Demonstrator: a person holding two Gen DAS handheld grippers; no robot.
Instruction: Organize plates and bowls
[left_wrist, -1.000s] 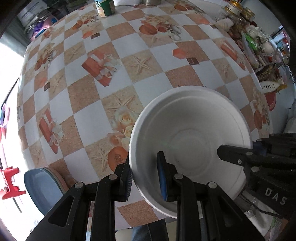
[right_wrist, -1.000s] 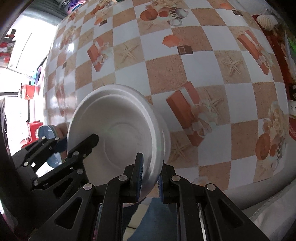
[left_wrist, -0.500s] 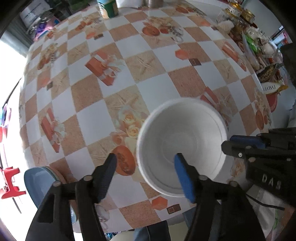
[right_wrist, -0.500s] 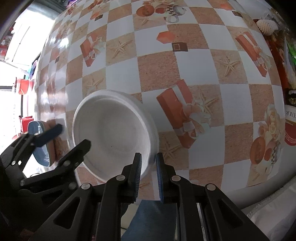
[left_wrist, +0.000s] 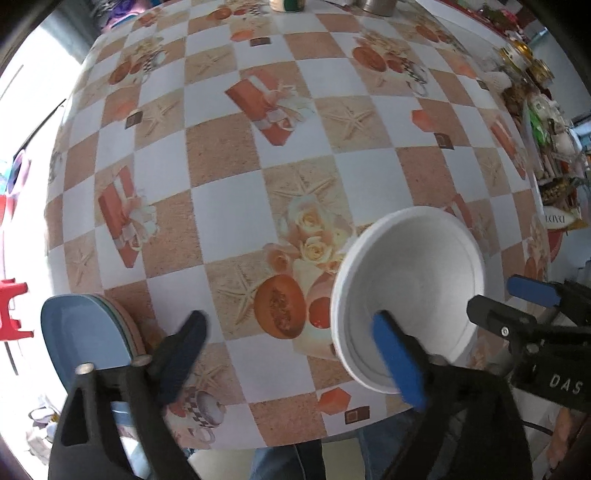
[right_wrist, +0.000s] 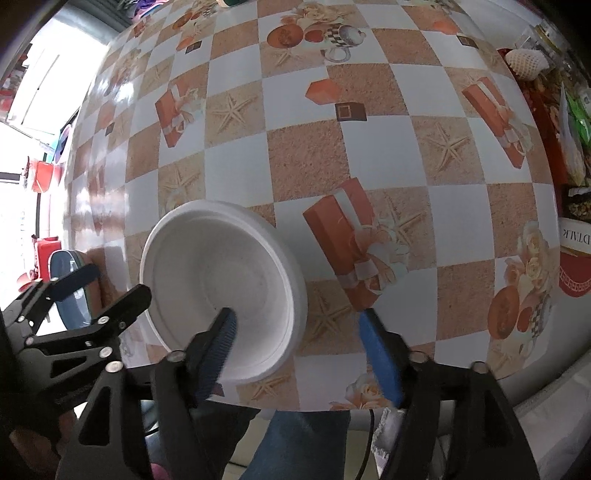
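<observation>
Table (left_wrist: 229, 218) w/ checkered cloth: white bowl (left_wrist: 410, 295) sits near edge, right of the blue plate stack (left_wrist: 77, 332) at near-left corner. My left claw (left_wrist: 291, 354) & right claw (right_wrist: 295, 339) both wide open, holding nothing. Bowl placed; stacking prob still left.

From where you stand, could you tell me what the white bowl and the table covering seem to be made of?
White bowl: probably foam or moulded pulp, matte, thick soft-looking rim, no glaze shine; hard to be sure. Table covering: likely printed vinyl or oilcloth, glossy, with window glare along its left side and a flat checkered print.
</observation>
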